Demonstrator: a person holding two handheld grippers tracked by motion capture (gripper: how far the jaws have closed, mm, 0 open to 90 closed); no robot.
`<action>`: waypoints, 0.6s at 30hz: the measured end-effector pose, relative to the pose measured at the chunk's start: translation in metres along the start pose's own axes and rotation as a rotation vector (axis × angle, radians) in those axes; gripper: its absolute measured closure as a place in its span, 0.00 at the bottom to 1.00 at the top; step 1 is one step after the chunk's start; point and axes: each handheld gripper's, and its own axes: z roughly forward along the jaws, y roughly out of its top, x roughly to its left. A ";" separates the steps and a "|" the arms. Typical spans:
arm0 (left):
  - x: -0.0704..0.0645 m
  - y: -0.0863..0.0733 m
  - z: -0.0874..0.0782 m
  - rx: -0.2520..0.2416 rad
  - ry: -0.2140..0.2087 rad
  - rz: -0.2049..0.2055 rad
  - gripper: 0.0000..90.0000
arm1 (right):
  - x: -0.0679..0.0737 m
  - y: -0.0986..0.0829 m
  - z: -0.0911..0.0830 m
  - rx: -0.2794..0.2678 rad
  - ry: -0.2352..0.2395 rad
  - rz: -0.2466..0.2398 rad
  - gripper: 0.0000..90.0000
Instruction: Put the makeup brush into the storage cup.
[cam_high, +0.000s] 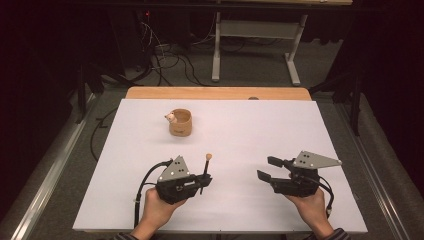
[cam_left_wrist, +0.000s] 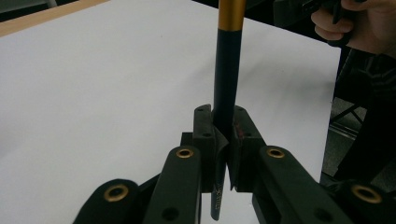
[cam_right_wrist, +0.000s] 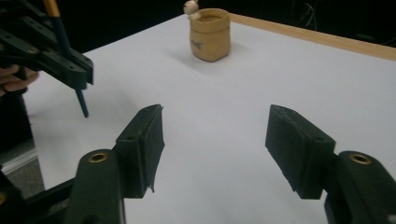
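Brush (cam_high: 206, 170) clamped in left gripper (cam_high: 202, 181) mid-table.

The room is dark. A white tabletop (cam_high: 260, 125) with a wooden edge fills the middle of the frame. Behind it, grey carpet floor (cam_high: 250, 70) carries black cables (cam_high: 165, 60) at upper left and pale desk legs (cam_high: 216, 50) at upper centre.

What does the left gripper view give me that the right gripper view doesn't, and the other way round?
Left gripper view: the left gripper shut on the dark pen, seen close, with a gold band higher up the shaft.
Right gripper view: the right gripper open with nothing between its jaws, and the tan cup standing farther off with a small figure on its rim.
Both: the pen, and the white table.
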 end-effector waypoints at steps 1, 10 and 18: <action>0.000 0.000 0.000 0.000 0.001 0.000 0.93 | -0.002 -0.003 -0.001 0.002 -0.015 0.003 0.42; 0.001 0.001 -0.004 -0.012 0.006 0.000 0.93 | -0.011 -0.017 -0.006 -0.002 -0.071 0.009 0.42; 0.001 0.001 -0.005 -0.013 0.011 0.001 0.93 | -0.021 -0.029 -0.007 -0.011 -0.099 0.029 0.42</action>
